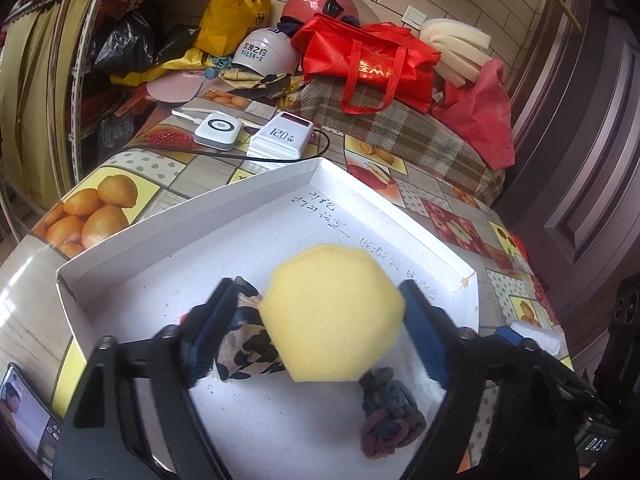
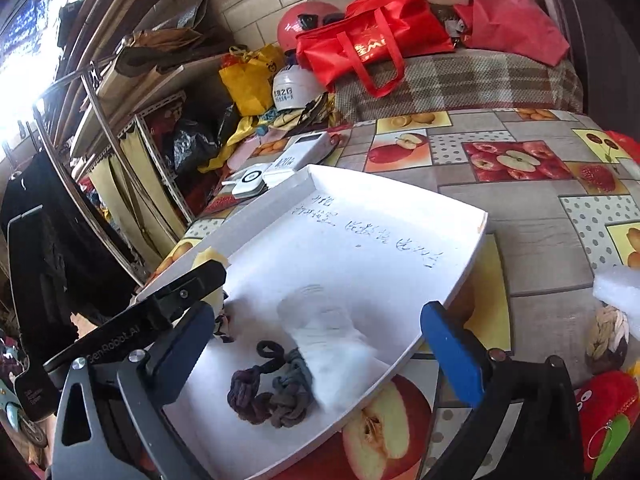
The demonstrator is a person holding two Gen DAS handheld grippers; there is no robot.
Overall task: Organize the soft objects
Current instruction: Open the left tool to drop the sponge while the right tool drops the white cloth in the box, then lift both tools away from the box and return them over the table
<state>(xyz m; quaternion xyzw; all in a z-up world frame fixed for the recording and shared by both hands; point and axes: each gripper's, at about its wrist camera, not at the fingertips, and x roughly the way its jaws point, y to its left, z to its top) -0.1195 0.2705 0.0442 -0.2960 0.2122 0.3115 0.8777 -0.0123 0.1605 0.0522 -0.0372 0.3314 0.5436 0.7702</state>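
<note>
My left gripper (image 1: 320, 320) hangs over the white tray (image 1: 192, 216), and a yellow sponge (image 1: 332, 314) sits between its blue fingers (image 1: 420, 332). The sponge looks blurred. The right finger touches its edge, but a gap shows at the left finger, so I cannot tell whether I truly grip it.

On the tray floor under the sponge lies a patterned cloth (image 1: 244, 344), black and cream, beside my left finger. Nearer me on the tray rests a knotted rope (image 1: 390, 416) of dark grey and purple strands. A white cloth (image 2: 332, 340) lies on the tray touching the rope, towards the tray's right rim.

My right gripper (image 2: 316, 340) is spread wide with nothing between its fingers (image 2: 452, 352); it hovers over the near right corner of the tray, above the rope and white cloth.

Off the tray, to its right on the fruit-print tablecloth (image 2: 532, 240), sit a white foam block (image 2: 618, 286), a beige woven ball (image 2: 608, 332) and a red plush (image 2: 608, 404). Beyond the tray's far rim stand two white chargers (image 1: 276, 140).
</note>
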